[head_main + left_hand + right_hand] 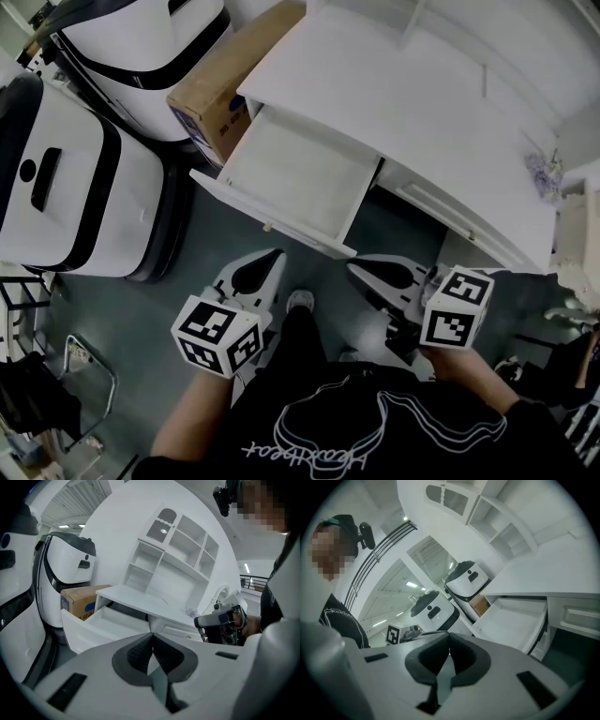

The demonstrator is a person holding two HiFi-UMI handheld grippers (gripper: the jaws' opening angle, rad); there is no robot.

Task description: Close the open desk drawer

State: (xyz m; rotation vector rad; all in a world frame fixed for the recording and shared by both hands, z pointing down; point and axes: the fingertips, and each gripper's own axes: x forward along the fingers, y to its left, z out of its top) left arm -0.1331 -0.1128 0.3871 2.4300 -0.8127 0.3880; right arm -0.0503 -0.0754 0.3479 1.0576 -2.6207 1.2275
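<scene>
Desk: one broad white desk (403, 103) fills the upper right of the head view. A white shelf unit (173, 550) with open compartments stands on it, at the upper centre of the left gripper view.
Machines: two rounded white-and-black machines, one at the left edge (66, 178) and one at the upper left (141, 47) of the head view.
Drawer: one shallow open white drawer (291, 178), pulled out of the desk's left end at the centre of the head view. It sits right of centre in the right gripper view (515, 618).
Box: one brown cardboard box (220, 89), wedged between the upper machine and the desk.
Left gripper: the left gripper (267, 262) is held low, left of centre, on a bare forearm rising from the bottom edge. It points up-frame at the drawer front, apart from it. Its dark ribbed fingers (136, 653) are clenched tip to tip on nothing.
Right gripper: the right gripper (370, 272) is held low, right of centre, level with the other and apart from the drawer. Its fingers (464, 660) are pressed together, nothing between.
Marker cubes: two, one on each gripper (217, 336) (457, 309).
Shoe: one pale shoe toe (300, 300) on the dark floor between the grippers.
</scene>
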